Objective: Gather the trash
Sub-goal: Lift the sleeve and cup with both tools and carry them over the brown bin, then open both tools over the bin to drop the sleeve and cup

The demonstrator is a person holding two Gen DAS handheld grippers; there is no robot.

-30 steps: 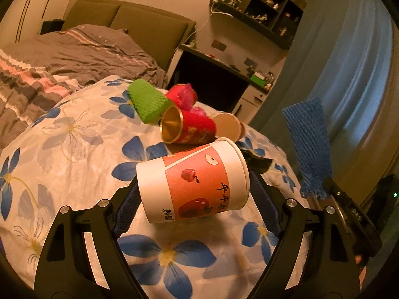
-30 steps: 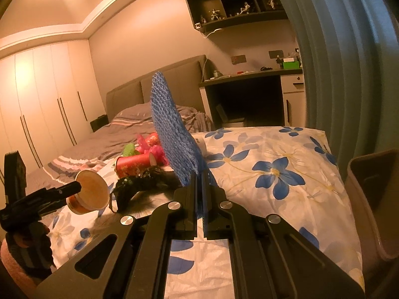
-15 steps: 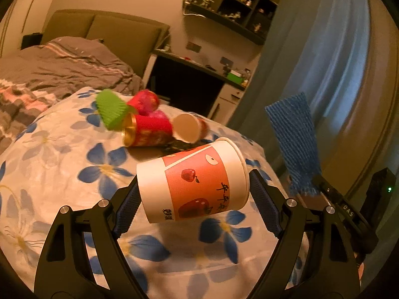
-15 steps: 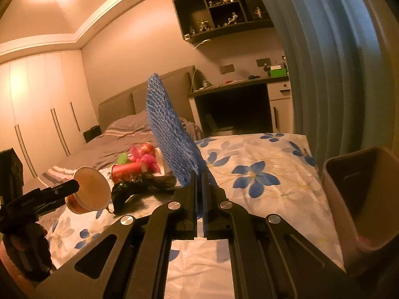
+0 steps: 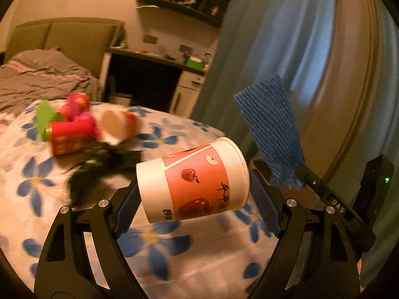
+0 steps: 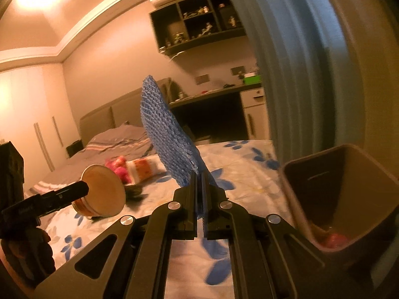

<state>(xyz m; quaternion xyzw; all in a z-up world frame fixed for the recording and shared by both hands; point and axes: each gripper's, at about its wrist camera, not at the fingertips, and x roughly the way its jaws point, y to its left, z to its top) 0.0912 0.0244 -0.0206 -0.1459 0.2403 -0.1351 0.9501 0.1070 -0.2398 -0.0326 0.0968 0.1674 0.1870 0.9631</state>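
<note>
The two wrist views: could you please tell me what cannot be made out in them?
- Left wrist view: the pile of trash on the bed is smeared by motion blur; the dark thing beside it cannot be identified.
- Right wrist view: the bin is cut by the right edge; its shadowed bottom shows only something pinkish.
- Right wrist view: the cup hides the left gripper's far finger.
- Both views: the shelf items are too small.

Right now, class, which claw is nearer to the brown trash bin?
Right. The right claw, shut on the blue foam net, has the bin just beside it. The left claw, holding the paper cup, sits farther off, on the right claw's other side.
</note>
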